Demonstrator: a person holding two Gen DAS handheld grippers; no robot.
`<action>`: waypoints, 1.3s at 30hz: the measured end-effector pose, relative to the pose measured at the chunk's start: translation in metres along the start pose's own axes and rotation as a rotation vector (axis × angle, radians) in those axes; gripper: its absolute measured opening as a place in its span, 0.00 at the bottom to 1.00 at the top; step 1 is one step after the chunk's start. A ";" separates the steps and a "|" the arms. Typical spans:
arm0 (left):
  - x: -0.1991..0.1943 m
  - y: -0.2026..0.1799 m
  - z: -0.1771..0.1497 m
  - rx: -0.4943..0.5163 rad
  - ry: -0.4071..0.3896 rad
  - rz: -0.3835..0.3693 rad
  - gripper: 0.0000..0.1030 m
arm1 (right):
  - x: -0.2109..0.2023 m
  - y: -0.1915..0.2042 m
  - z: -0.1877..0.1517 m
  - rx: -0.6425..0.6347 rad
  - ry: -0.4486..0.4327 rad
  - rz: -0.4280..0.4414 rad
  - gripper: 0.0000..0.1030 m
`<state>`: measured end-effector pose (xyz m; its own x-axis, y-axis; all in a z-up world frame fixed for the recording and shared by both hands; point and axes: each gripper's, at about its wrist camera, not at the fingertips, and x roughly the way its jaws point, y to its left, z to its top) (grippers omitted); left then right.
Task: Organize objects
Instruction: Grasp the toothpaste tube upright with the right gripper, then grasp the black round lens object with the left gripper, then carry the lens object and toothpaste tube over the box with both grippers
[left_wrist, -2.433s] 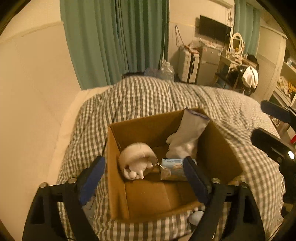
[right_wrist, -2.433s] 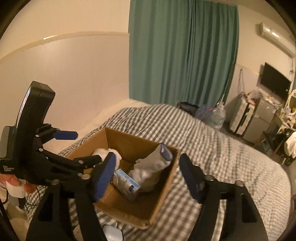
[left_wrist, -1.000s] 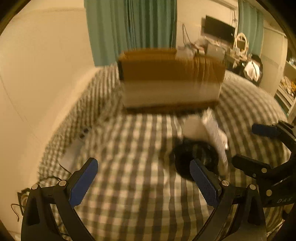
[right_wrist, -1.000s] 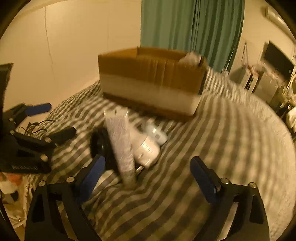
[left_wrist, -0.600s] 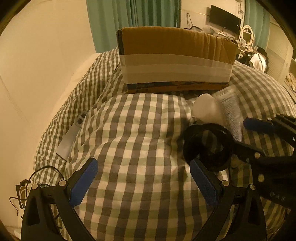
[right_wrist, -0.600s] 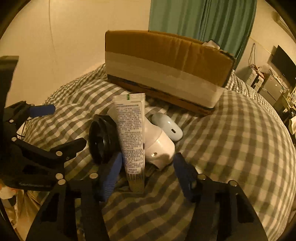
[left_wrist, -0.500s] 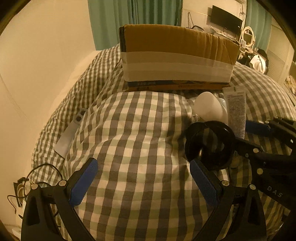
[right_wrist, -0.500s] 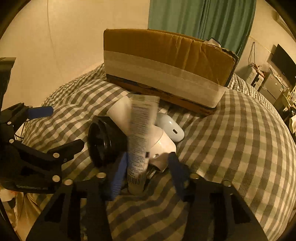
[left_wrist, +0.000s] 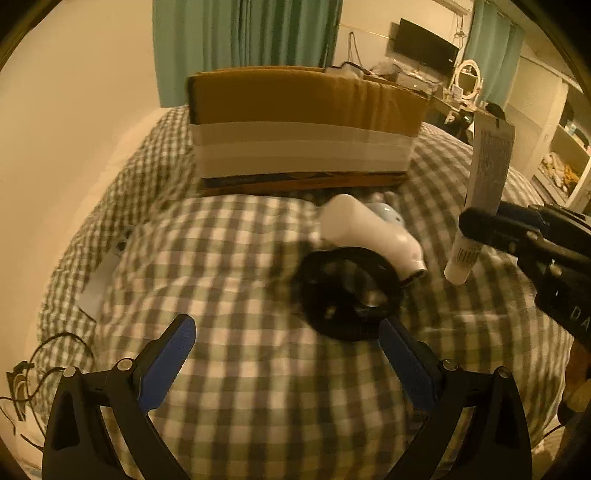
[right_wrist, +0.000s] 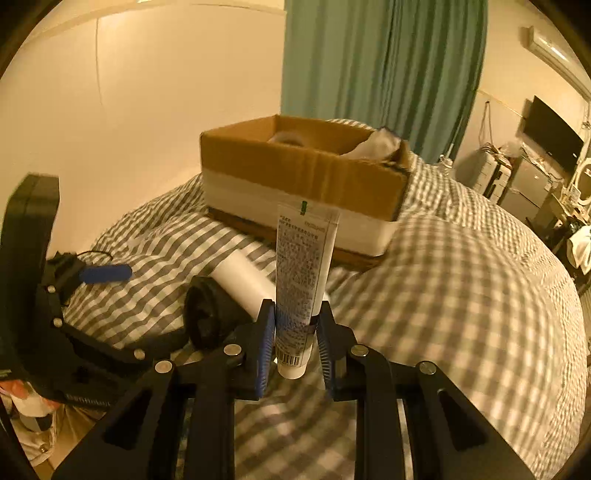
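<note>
Tube (right_wrist: 303, 273) lifted (right gripper (right_wrist: 294, 341) clamped).

This is a lived-in bedroom in a home. A bed covered with a grey-and-white checked quilt (right_wrist: 461, 295) fills most of both views, with plain cream walls (right_wrist: 147, 110) close beside it and long teal curtains (right_wrist: 380, 66) hanging at its far end. Against the far wall a flat black television (left_wrist: 424, 50) is mounted above cluttered furniture, and a round white-framed vanity mirror (left_wrist: 468, 79) stands on a dressing table nearby. Open white shelves (left_wrist: 561, 158) hold small household things, and a white air-conditioning unit (right_wrist: 550, 51) sits high on the wall.
</note>
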<state>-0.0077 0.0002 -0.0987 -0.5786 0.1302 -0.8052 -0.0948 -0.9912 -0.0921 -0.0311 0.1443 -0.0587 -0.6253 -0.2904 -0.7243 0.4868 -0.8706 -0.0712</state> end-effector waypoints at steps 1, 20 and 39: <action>0.002 -0.002 0.000 0.001 0.004 -0.009 0.99 | -0.002 -0.002 0.000 0.003 -0.001 -0.004 0.21; 0.045 -0.032 0.014 0.043 0.013 -0.049 0.78 | 0.012 -0.014 -0.015 0.055 0.029 0.004 0.21; 0.011 -0.045 0.021 0.094 -0.023 -0.025 0.66 | 0.009 -0.005 -0.013 0.039 0.019 0.008 0.21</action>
<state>-0.0266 0.0469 -0.0906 -0.5933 0.1568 -0.7895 -0.1848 -0.9812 -0.0560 -0.0317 0.1513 -0.0736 -0.6095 -0.2904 -0.7377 0.4673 -0.8833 -0.0384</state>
